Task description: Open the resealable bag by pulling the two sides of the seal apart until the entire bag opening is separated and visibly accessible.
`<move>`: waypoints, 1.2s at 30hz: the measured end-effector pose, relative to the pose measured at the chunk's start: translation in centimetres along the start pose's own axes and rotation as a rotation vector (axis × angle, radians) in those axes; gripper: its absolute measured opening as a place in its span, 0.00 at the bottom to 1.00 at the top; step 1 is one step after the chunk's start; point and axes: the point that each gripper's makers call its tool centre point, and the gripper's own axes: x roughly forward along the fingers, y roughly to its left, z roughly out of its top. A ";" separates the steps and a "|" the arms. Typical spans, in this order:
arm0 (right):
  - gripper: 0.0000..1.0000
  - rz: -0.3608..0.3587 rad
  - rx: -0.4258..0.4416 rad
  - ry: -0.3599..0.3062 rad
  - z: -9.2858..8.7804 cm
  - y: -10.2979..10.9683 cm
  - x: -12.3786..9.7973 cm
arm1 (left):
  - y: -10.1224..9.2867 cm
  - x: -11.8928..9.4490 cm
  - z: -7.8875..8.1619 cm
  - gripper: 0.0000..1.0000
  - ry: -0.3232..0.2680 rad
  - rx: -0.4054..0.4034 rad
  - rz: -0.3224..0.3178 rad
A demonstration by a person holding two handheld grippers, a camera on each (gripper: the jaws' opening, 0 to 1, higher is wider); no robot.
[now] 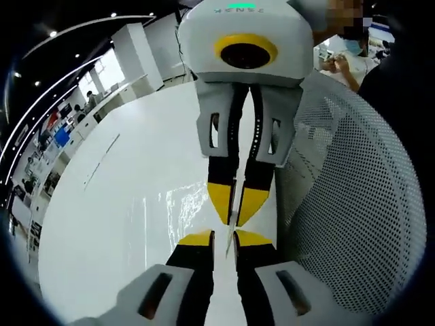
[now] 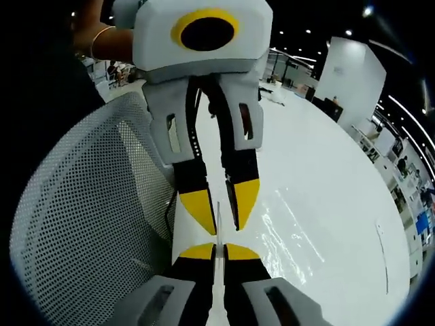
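We see a white table (image 1: 122, 204) and a white mesh chair (image 2: 81, 224) beside it, with desks (image 1: 47, 136) far behind.

Your left gripper (image 1: 223, 238) has yellow fingertips (image 1: 196, 238) on black fingers with light grey shells. The right gripper (image 1: 236, 204) facing it has the same colours. The bag (image 1: 187, 204) between the tips is clear and glossy. Under them the table (image 1: 115, 204) is plain white. Beside the fingers, the chair back (image 1: 360, 204) is white mesh dotted with dark holes.
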 end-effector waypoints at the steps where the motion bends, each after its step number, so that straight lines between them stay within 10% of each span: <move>1: 0.00 -0.005 -0.017 0.014 -0.2 -0.1 0.0 | -0.2 0.0 0.1 0.09 0.004 0.020 -0.011; 36: 0.00 -0.009 -0.111 0.040 -0.3 -0.7 -0.1 | -0.1 0.0 0.0 0.00 -0.019 0.052 0.003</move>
